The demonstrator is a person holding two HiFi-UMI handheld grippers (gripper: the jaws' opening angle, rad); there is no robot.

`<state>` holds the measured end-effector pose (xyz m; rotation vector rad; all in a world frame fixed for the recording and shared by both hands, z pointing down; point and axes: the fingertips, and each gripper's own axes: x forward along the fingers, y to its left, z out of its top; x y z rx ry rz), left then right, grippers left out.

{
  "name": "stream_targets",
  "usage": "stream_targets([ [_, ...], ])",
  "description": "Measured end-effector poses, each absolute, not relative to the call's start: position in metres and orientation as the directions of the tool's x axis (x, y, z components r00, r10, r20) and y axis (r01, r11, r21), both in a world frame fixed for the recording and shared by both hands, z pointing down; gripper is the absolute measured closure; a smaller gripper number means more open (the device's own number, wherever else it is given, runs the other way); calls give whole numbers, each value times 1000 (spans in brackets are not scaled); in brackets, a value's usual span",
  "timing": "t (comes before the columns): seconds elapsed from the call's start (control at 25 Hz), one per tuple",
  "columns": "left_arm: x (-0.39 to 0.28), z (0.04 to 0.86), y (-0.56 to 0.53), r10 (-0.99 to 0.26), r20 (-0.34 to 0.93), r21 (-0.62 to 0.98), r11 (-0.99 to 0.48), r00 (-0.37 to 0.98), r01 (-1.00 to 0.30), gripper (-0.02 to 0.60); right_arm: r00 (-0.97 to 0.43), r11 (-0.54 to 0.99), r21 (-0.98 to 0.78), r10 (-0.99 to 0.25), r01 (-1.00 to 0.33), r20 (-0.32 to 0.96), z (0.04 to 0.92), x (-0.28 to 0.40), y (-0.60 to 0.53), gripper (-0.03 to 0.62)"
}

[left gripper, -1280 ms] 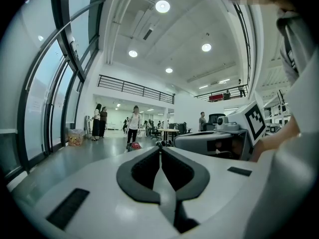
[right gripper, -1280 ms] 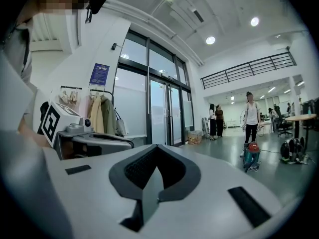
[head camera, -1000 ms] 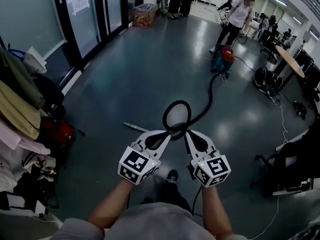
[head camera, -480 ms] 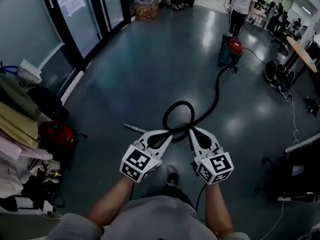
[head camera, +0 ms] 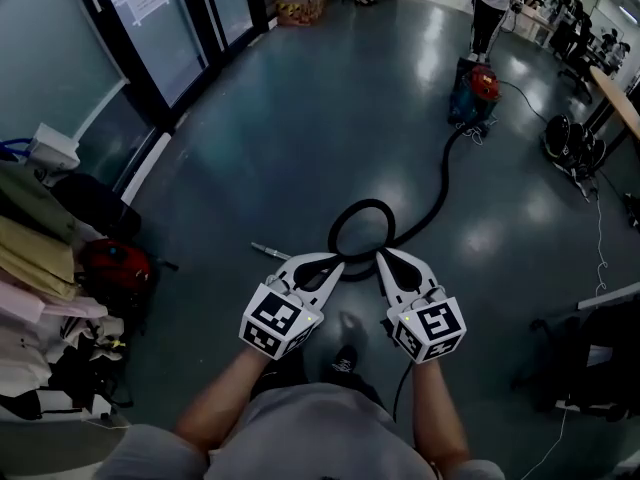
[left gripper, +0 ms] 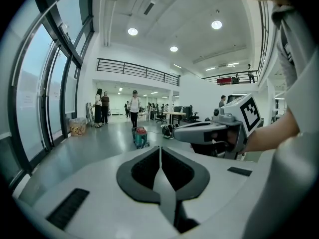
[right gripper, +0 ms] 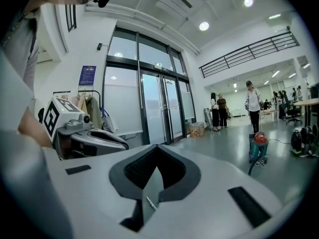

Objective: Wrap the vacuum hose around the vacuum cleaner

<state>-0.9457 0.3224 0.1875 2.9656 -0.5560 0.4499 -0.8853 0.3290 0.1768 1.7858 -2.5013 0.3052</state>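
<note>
Head view has the left gripper [head camera: 331, 265] and right gripper [head camera: 385, 258] shut, empty, by the looped hose [head camera: 362, 204]; a foot could snag it before the vacuum [head camera: 476, 90].

On the floor [head camera: 300, 138], the vacuum cleaner [head camera: 474, 90] stands at upper right; its hose [head camera: 443, 190] trails down-left into a loop at frame centre, just above the left tongs [head camera: 338, 264] and right tongs [head camera: 381, 256]. Clothes [head camera: 40, 258] crowd the left edge.

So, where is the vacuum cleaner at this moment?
In the head view the vacuum cleaner stands on the floor at the upper right, at the far end of the black hose, near a standing person.
</note>
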Motion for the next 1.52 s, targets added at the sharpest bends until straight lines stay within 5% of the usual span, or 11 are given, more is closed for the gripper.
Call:
stream_targets([
  [1.16, -979, 255, 122, -184, 330, 143, -960, 926, -241, 561, -226, 211, -83, -913, -974, 338, 237, -923, 137, 592],
  [1.52, -967, 311, 117, -218, 433, 154, -938, 874, -311, 561, -311, 320, -58, -838, -946, 448, 287, -905, 135, 592],
])
